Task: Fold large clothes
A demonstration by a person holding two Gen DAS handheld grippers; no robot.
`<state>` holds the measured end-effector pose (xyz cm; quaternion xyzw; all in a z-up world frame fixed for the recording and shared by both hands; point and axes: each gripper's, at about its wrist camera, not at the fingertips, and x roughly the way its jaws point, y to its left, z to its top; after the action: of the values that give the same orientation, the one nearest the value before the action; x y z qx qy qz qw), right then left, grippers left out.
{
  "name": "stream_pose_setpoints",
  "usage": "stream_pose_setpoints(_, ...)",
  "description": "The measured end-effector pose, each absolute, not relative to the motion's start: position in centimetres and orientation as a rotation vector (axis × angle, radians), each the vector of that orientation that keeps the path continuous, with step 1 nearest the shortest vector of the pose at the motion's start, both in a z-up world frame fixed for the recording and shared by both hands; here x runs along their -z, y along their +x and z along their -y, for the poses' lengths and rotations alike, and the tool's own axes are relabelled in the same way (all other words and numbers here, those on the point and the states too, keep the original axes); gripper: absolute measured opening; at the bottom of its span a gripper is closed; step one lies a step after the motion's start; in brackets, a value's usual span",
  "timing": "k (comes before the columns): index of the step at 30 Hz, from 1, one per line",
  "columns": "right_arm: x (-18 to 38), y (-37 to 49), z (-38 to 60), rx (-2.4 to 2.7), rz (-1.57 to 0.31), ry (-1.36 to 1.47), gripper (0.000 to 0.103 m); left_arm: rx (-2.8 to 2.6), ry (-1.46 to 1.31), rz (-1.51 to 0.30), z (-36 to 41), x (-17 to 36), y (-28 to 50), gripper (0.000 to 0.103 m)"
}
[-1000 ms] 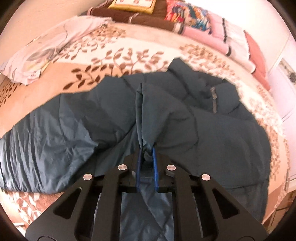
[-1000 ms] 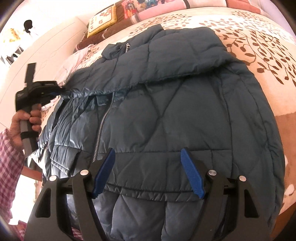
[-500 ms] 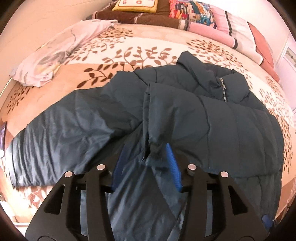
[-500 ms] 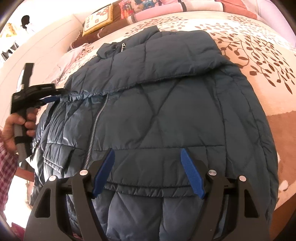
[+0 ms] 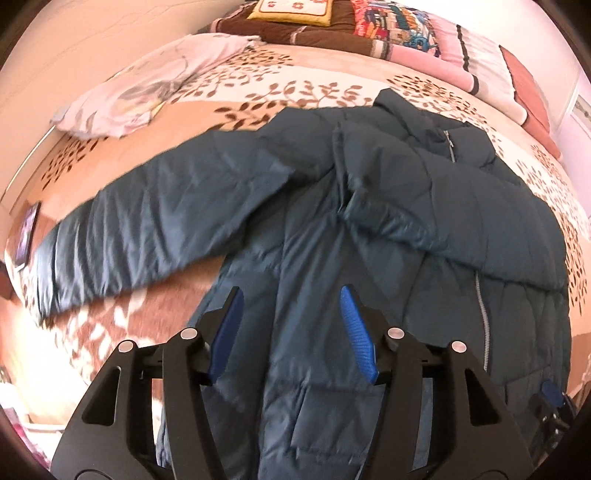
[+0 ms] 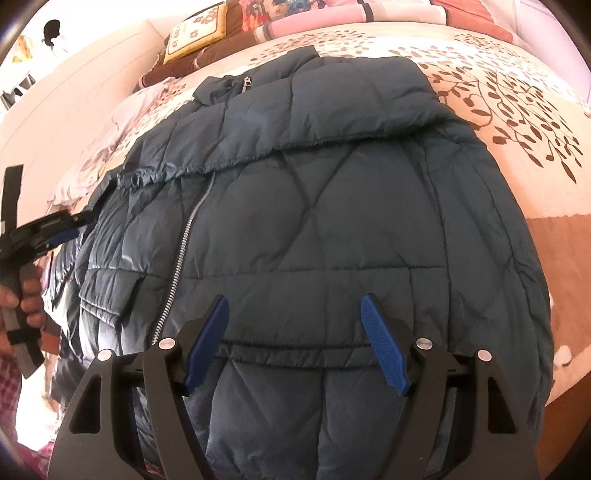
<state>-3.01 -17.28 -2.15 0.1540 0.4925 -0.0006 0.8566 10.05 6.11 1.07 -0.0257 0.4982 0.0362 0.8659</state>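
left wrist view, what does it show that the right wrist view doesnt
Only the left wrist view shows the jacket's other sleeve stretched out flat across the bedspread, and a pale crumpled cloth near the bed's far corner.

Only the right wrist view shows the person's hand holding the left hand-held gripper, and the jacket's right side down to its hem.

Both show the dark quilted jacket with one sleeve folded across its chest, its zipper, the pillows at the headboard, and open blue-padded jaws over the fabric.

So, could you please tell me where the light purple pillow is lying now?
In the left wrist view the pillow lies at the upper left on the leaf-patterned bedspread, beyond the jacket and its spread sleeve.
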Motion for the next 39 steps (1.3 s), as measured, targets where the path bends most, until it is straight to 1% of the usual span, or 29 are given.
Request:
stream_pose_setpoints(13, 2.6, -3.6, 15.8, 0.01, -1.059, 0.26, 0.074, -0.092, -0.066, -1.024, -7.8, -0.6, 5.9, 0.054)
stream_pose_setpoints(25, 3.0, -3.4, 14.8, 0.03, -1.088, 0.202, 0.077, -0.129, -0.146, -1.026, -11.2, 0.3, 4.6, 0.054)
stream_pose_setpoints(31, 3.0, -3.3, 14.5, 0.044, -1.098, 0.183, 0.077, -0.187, -0.235, -1.004, -15.7, 0.7, 3.2, 0.059)
stream_pose_setpoints(35, 3.1, -3.2, 14.3, 0.053, -1.106, 0.171, 0.077, -0.245, -0.323, -0.963, -19.7, 1.0, 2.1, 0.06)
stream_pose_setpoints(39, 3.1, -3.0, 14.2, 0.061, -1.113, 0.162, 0.077, -0.308, -0.508, -0.931, -25.3, 1.9, 1.3, 0.06)
